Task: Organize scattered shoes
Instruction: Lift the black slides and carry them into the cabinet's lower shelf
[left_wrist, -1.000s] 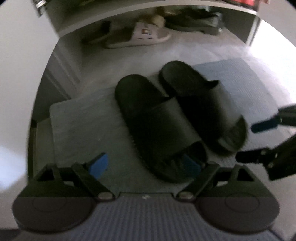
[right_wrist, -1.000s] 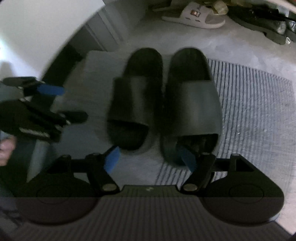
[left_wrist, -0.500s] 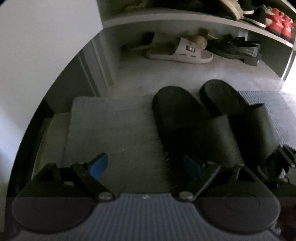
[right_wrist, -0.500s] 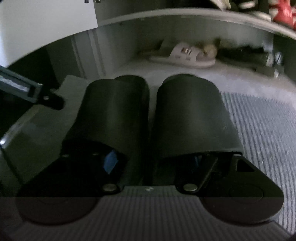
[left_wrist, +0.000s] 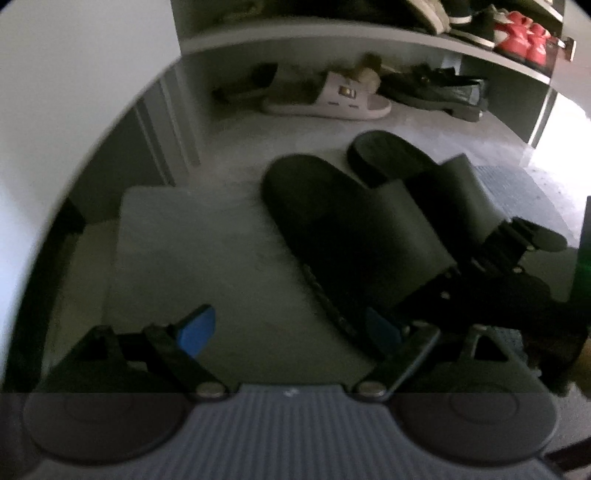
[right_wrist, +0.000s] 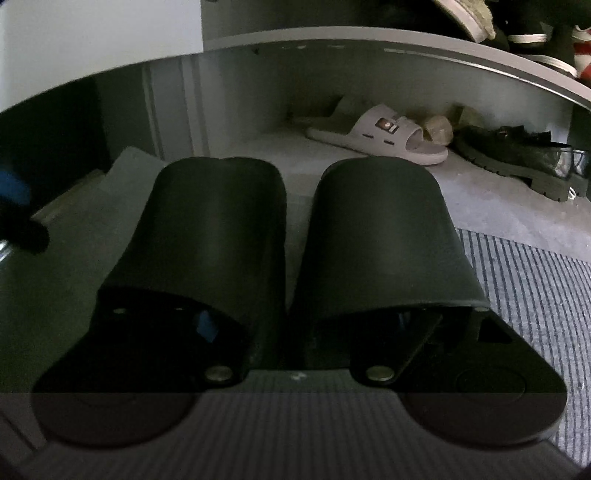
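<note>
Two black slide sandals lie side by side on the floor in front of a shoe shelf. In the right wrist view the left slide (right_wrist: 210, 236) and the right slide (right_wrist: 384, 236) fill the centre. My right gripper (right_wrist: 301, 325) is open, with one finger pushed under each slide's strap. In the left wrist view the near slide (left_wrist: 351, 229) and the far slide (left_wrist: 443, 184) lie to the right. My left gripper (left_wrist: 288, 332) is open and empty, its right finger against the near slide's heel. The right gripper body (left_wrist: 517, 258) shows behind the slides.
A grey mat (left_wrist: 177, 240) lies under the left slide and a striped mat (right_wrist: 524, 280) under the right one. A beige slide (right_wrist: 380, 133) and black chunky shoes (right_wrist: 517, 155) sit under the low shelf (right_wrist: 369, 40). Red and dark shoes (left_wrist: 517, 33) stand on it.
My right gripper has pushed further forward under the straps of both slides. My left gripper has shifted slightly left and closer to the near slide's heel.
</note>
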